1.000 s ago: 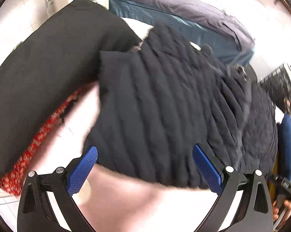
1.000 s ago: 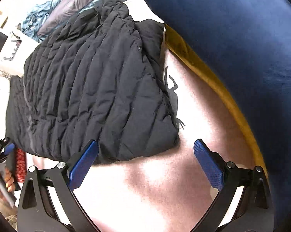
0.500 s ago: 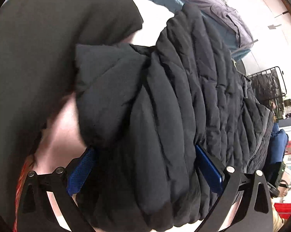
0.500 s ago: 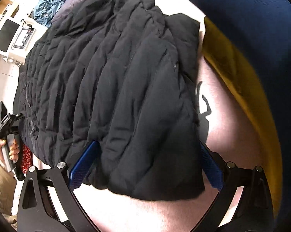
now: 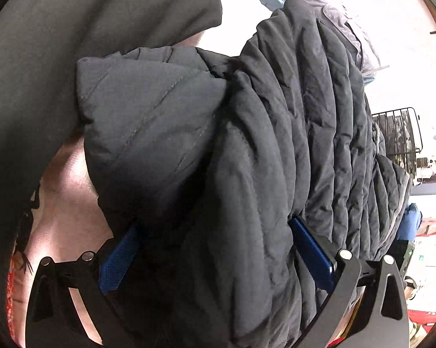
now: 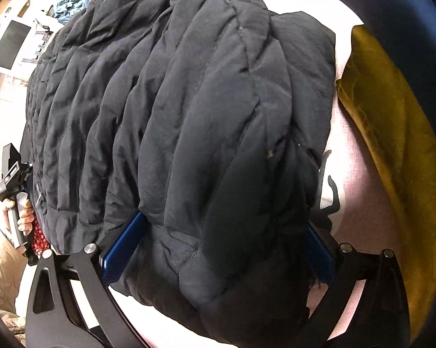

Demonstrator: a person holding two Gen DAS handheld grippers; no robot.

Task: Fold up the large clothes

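Observation:
A black quilted puffer jacket (image 5: 276,145) lies folded on a pink sheet (image 5: 67,203) and fills most of both views. In the left wrist view my left gripper (image 5: 215,249) is open, its blue pads set wide apart around one end of the jacket, with a folded flap (image 5: 148,121) bulging just ahead. My right gripper (image 6: 220,246) is also open. Its blue fingers (image 6: 125,243) straddle the opposite end of the jacket (image 6: 188,116), whose hem hangs over the jaws. Both gripper tips are partly hidden by the padding.
A dark grey garment (image 5: 72,43) lies at the left, with red patterned cloth (image 5: 10,290) under it. A mustard cloth (image 6: 392,145) and navy fabric (image 6: 406,5) lie at the right. A wire rack (image 5: 397,133) stands beyond. A hand (image 6: 23,217) holds the other gripper's handle.
Both grippers have moved forward from the bare sheet onto the jacket's ends, so the padding now sits between their fingers. The jaws have stayed equally wide.

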